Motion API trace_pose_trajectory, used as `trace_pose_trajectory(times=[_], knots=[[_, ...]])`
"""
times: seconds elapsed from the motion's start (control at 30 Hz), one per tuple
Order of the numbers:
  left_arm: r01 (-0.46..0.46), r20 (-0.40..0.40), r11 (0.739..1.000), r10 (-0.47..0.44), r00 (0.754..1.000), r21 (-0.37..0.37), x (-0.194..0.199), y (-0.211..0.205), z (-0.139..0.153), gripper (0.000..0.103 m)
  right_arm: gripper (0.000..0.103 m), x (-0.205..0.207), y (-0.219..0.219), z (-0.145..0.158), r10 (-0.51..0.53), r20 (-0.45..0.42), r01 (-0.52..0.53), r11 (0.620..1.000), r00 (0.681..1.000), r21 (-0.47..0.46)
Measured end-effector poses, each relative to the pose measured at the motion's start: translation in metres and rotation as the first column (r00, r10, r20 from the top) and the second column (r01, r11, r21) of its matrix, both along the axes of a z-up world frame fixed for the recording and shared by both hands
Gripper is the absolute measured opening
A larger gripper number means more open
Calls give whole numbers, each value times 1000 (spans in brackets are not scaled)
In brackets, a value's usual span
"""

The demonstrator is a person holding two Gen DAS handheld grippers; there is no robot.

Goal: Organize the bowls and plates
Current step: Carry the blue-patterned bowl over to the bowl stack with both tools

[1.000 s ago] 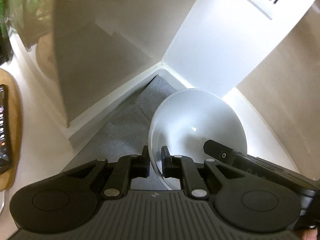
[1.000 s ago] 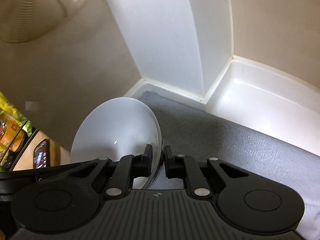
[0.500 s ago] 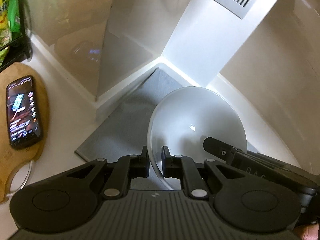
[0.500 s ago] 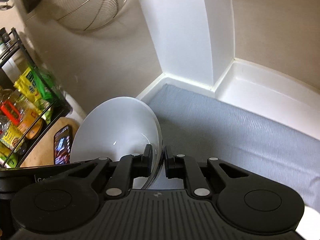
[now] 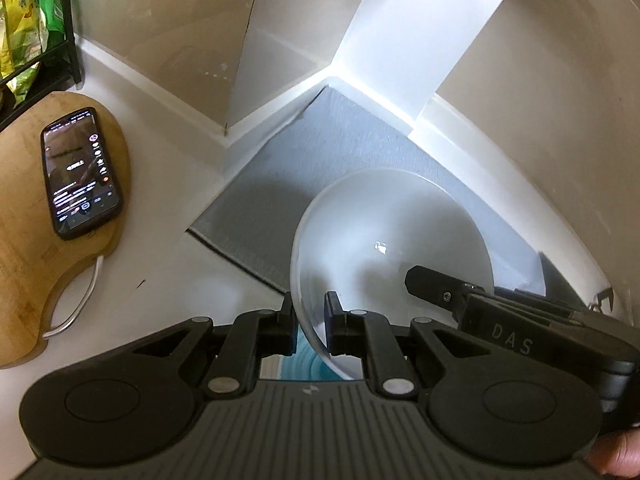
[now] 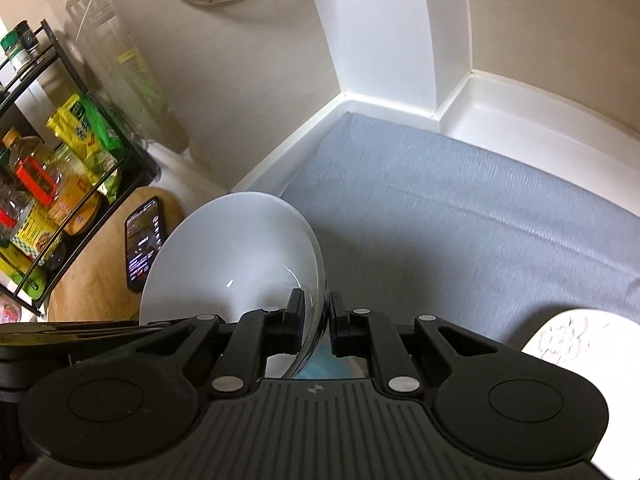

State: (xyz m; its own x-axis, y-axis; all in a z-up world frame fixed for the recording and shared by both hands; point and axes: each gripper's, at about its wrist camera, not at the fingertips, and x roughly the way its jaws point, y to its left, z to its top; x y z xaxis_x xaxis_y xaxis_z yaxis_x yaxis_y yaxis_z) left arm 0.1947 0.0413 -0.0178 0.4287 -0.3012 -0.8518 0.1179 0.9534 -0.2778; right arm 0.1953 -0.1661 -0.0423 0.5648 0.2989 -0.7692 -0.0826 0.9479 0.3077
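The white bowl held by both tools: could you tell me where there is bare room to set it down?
The grey mat is bare from the wall corner toward the floral plate. The white bowl fits there. Leftward is crowded: phone on cutting board, and rack.

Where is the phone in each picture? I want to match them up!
Left wrist view: the phone lies at the left, screen lit, on the wooden cutting board.
Right wrist view: the phone is left of centre, partly hidden behind the white bowl.
Shared landmark: the grey mat in the corner.
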Motion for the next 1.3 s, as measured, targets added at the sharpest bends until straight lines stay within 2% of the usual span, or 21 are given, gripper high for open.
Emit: trace_pose_trajectory(times=[0.63, 1.3], knots=[[58, -30, 998, -57, 998, 34, -20, 13, 1, 15, 14, -26, 16, 0, 12, -41, -12, 1000, 999, -4], [112, -49, 992, -109, 993, 60, -26, 12, -7, 15, 15, -33, 19, -6, 33, -89, -35, 999, 996, -24]])
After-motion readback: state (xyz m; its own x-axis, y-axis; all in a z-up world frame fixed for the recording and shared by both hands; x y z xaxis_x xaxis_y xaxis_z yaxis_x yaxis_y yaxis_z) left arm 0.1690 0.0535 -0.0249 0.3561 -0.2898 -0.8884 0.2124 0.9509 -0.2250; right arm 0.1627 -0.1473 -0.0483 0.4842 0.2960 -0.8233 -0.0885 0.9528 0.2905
